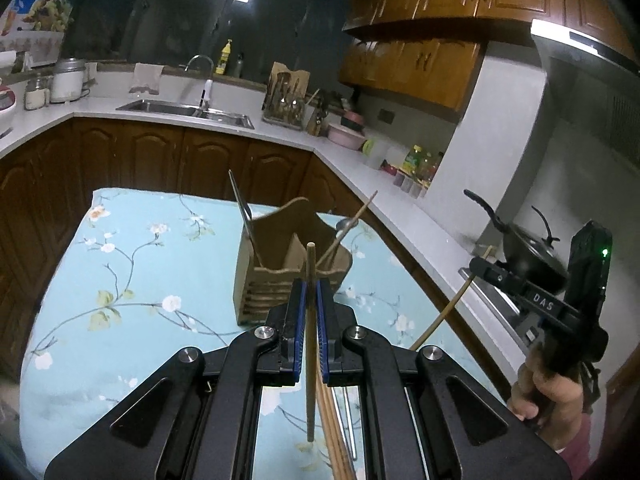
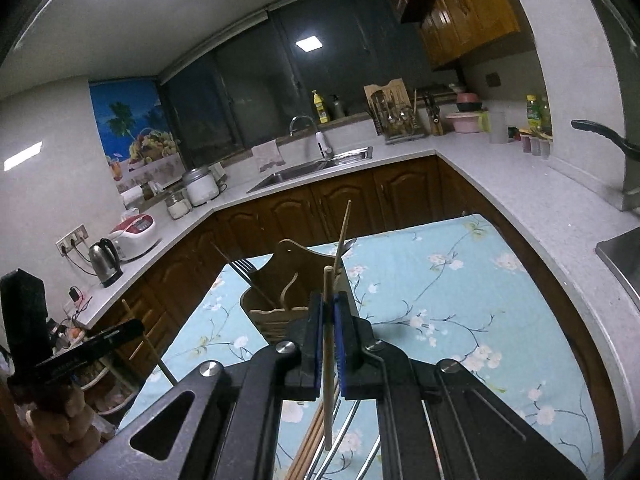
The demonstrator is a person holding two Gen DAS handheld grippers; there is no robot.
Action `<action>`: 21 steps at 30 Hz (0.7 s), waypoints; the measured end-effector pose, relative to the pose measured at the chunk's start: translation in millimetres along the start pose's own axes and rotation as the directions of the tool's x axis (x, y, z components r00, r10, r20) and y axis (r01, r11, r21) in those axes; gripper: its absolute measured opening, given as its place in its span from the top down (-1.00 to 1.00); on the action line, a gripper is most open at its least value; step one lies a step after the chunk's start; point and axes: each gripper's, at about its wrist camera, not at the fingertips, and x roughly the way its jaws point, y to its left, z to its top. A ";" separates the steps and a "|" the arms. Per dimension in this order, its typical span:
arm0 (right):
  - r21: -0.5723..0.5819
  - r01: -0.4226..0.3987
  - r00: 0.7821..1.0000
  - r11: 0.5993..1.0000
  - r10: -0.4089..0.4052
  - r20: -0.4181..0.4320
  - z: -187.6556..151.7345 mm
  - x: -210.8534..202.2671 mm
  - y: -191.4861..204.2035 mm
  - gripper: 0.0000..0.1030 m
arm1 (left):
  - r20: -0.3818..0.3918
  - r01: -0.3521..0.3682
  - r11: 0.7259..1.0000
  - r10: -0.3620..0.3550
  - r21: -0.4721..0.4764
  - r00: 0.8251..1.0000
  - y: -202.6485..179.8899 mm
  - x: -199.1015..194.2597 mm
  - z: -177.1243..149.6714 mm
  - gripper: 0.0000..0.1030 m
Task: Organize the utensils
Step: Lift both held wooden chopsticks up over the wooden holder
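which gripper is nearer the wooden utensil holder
Hard to call; roughly equal. The left gripper, shut on a chopstick, and the right gripper, shut on another chopstick, both hover just short of the wooden utensil holder.

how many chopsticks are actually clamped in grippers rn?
2: one chopstick in the left gripper, one chopstick in the right gripper. More lie below, partly hidden.

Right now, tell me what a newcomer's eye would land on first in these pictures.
First, both grippers shut on a chopstick each: the left gripper pinches a chopstick, the right gripper another chopstick. Just beyond stands the wooden holder on the floral cloth, already holding a fork on the left and a spoon with a chopstick on the right.
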 end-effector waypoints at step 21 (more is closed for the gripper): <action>0.020 -0.024 0.976 1.000 0.019 0.218 98.4 33.4 11.0 0.90 | 0.288 -0.067 0.996 0.083 -0.064 0.954 9.8 13.6 116.1 0.91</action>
